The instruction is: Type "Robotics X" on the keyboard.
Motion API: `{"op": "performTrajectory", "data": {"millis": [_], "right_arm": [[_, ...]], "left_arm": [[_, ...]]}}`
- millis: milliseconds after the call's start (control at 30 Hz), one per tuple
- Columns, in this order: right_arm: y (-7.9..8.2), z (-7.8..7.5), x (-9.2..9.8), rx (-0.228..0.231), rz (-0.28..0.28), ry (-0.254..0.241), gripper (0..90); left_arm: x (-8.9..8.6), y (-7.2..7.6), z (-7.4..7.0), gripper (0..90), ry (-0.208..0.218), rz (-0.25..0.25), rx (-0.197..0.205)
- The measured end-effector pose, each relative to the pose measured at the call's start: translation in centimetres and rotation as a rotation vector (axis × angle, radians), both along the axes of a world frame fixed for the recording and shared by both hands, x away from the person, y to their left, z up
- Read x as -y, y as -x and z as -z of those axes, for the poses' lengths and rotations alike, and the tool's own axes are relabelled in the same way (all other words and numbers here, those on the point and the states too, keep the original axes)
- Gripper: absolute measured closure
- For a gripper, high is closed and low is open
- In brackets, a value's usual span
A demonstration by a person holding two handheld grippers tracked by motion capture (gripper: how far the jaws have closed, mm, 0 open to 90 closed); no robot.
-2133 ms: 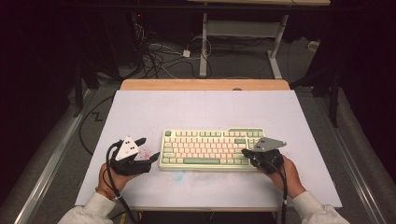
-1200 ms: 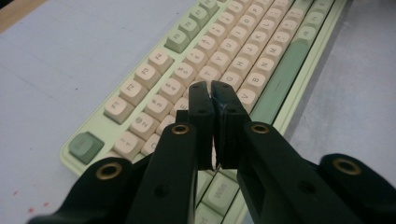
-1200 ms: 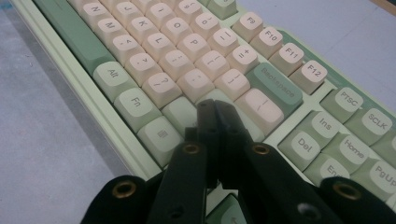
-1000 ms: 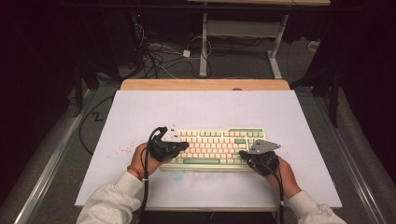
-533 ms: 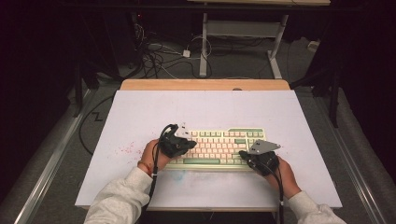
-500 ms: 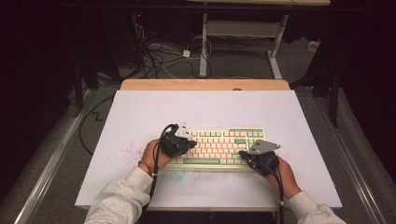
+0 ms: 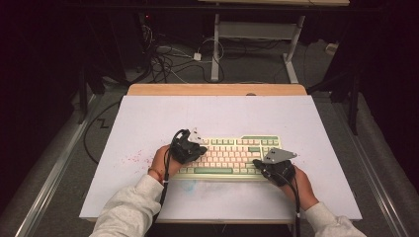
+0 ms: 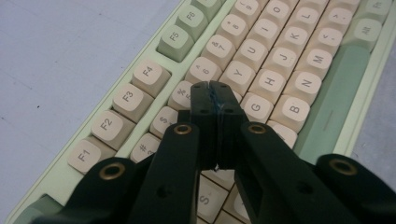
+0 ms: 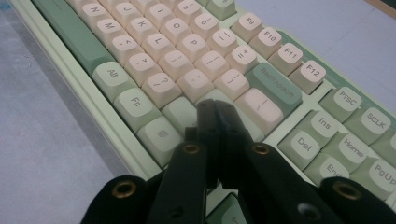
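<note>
the left hand-held gripper (image 7: 190, 146) has its jaws pressed together with nothing between them; in the left gripper view (image 8: 215, 93) the closed tips hang over the keyboard (image 7: 232, 157) near the 5, t and y keys, and whether they touch a key cannot be told. two seconds back this hand-held gripper sat on the bare tabletop (image 7: 217, 116) left of the keyboard; since then it has come in over the keyboard's upper left part, and in the last half second it has hardly shifted. the right hand-held gripper (image 7: 269, 168) is likewise pressed shut on nothing, its tips (image 9: 215, 112) low over the light green keys at the right end of the bottom rows, just beside the enter block; it has kept its place over the keyboard's lower right corner through all the earlier frames. the keyboard, pale green with cream keys, lies flat on the white tabletop near the person's edge and has not moved. faint red specks (image 7: 134, 159) mark the tabletop to its left.
</note>
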State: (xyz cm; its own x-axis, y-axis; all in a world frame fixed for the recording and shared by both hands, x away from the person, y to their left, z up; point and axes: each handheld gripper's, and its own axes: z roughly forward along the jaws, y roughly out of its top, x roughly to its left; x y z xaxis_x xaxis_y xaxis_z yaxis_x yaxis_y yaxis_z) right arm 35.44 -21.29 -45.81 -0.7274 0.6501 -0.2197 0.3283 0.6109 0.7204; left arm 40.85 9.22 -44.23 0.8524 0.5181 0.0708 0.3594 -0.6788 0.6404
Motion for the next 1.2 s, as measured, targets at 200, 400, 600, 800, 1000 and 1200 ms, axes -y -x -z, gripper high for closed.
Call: {"op": "performTrajectory", "data": {"millis": [200,400,600,800,1000,1200], "right_arm": [[0.0,0.0,0.0,0.002,0.000,0.001,90.0],[0.0,0.0,0.0,-0.001,0.002,-0.001,90.0],[0.0,0.0,0.0,0.000,0.002,-0.001,90.0],[0.2,-0.5,0.2,0.004,-0.006,-0.017,87.0],[1.0,-2.0,0.8,0.057,0.001,-0.062,87.7],[1.4,-2.6,1.2,0.074,0.001,-0.086,87.7]], "left_arm": [[0.1,-0.1,0.1,86.4,-0.014,0.001,0.002],[0.2,-0.1,0.1,86.3,-0.018,0.000,0.008],[0.2,-0.3,0.4,86.5,-0.024,-0.002,-0.005],[-0.2,0.3,-0.5,86.2,0.015,0.006,0.040],[-1.1,1.3,-1.9,86.1,0.047,0.001,0.116],[-2.0,2.4,-2.8,84.5,0.086,0.003,0.175]]}}
